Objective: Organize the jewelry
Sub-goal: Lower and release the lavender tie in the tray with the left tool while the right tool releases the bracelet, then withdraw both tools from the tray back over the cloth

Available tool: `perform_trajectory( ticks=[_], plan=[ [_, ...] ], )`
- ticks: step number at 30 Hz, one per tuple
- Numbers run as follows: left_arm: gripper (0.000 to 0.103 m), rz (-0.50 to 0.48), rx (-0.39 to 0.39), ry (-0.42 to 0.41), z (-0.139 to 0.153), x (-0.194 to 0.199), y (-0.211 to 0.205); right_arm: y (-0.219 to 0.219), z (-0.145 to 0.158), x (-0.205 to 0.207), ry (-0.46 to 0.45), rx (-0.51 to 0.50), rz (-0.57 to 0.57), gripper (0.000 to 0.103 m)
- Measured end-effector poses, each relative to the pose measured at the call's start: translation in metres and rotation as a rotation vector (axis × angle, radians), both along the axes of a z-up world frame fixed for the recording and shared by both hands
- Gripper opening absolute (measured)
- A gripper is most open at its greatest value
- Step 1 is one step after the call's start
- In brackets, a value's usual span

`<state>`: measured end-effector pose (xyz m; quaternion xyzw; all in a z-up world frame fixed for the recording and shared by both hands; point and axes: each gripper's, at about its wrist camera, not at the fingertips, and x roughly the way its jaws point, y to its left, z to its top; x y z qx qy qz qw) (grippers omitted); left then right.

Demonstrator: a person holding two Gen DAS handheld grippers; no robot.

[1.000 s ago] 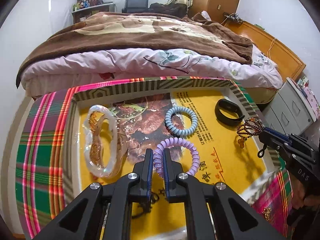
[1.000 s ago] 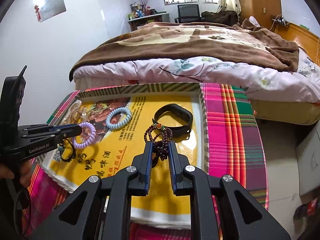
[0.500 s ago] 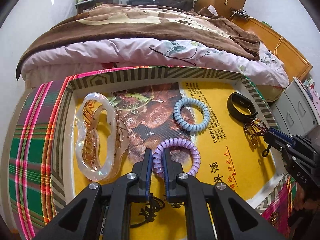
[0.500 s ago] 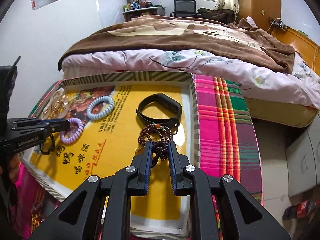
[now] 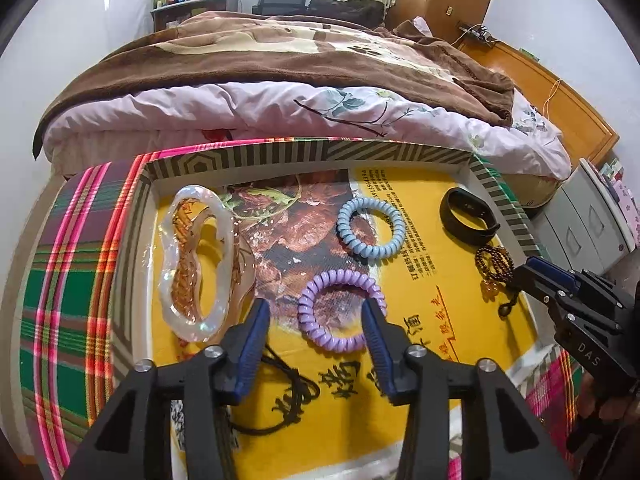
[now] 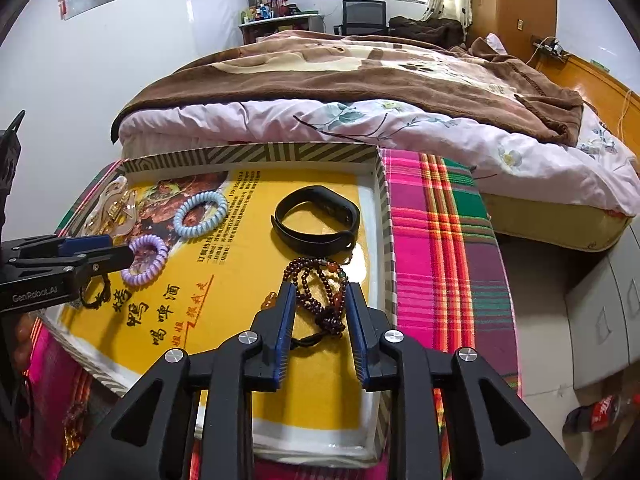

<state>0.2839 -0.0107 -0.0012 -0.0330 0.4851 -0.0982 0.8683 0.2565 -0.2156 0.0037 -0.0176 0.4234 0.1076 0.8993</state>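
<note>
Left gripper [image 5: 316,320]: jaws spread, just opened; purple coil tie [image 5: 340,310] lay freed between them.
Right gripper [image 6: 320,300]: jaws parted, just opened, beaded bracelet [image 6: 320,292] loose between.
Advice: lift straight, avoiding snags.

Two fisheye views, each looking forward and steeply down along its own hand-held gripper, close above a shallow striped tray [image 5: 280,156] on the plaid tabletop [image 5: 64,280]; the left wrist view sits over the tray's near left part, the right wrist view over its near right corner; both face the bed [image 6: 360,80] beyond the far edge; both share the tray, bed and window wall, and each catches the other hand-held gripper at its side.
</note>
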Motion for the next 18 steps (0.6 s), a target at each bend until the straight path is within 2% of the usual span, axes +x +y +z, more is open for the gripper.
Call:
perform_trajectory(
  ticks=[5, 13, 18],
  plan=[
    [0.059, -0.004, -0.01, -0.022, 0.013, -0.019, 0.004, 0.001, 0.011, -0.015, -0.023, 0.021, 0.002, 0.027],
    [0.061, -0.008, -0.032, -0.08, 0.038, -0.072, 0.016, 0.001, 0.028, -0.059, -0.061, 0.057, 0.012, 0.027],
    [0.066, 0.003, -0.037, -0.116, 0.047, -0.114, 0.027, 0.001, 0.033, -0.091, -0.072, 0.093, 0.027, 0.027]
  ],
)
